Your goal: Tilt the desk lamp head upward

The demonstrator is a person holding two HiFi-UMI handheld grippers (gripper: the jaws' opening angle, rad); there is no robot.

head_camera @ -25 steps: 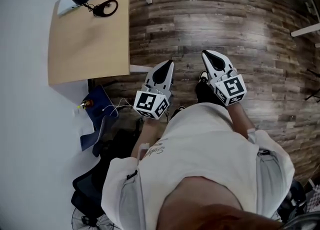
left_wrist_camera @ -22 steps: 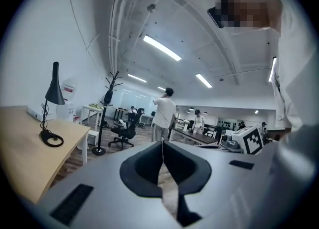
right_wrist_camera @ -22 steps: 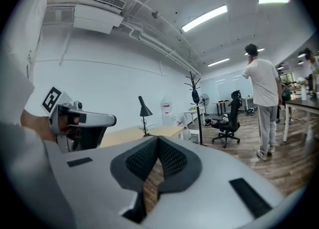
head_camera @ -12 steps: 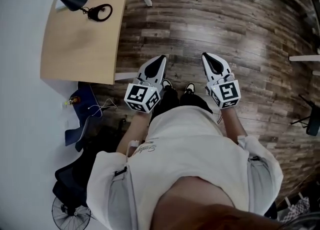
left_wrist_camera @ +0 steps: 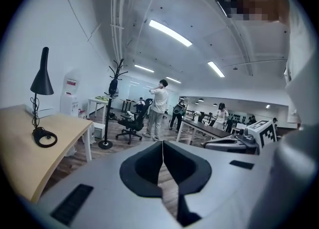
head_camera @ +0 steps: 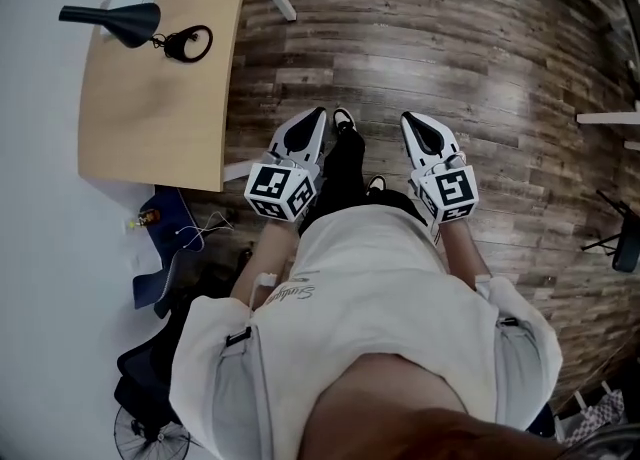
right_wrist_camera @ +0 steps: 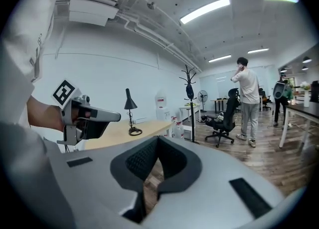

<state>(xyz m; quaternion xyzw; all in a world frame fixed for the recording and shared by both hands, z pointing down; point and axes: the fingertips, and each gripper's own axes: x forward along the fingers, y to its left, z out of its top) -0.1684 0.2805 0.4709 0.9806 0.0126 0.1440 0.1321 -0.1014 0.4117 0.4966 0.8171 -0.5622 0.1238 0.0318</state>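
Since a second ago, the desk [head_camera: 150, 118] and desk lamp [head_camera: 112, 20] have slid left and lower in our head view. Our leg now steps between the grippers. Left gripper [head_camera: 316, 116] and right gripper [head_camera: 412, 122]: jaws together, nothing held, well apart from the lamp. The lamp stands on the desk by the wall, its long axis vertical and its cone shade opening downward.

Open wood floor [head_camera: 300, 58] lies between your left gripper [head_camera: 316, 116] and the desk [head_camera: 150, 118], whose near stretch is bare. Only the desk lamp [head_camera: 128, 22] stands on it, at the far end by the wall. A blue bag [head_camera: 165, 238] and black chair [head_camera: 160, 368] crowd the floor at your left.
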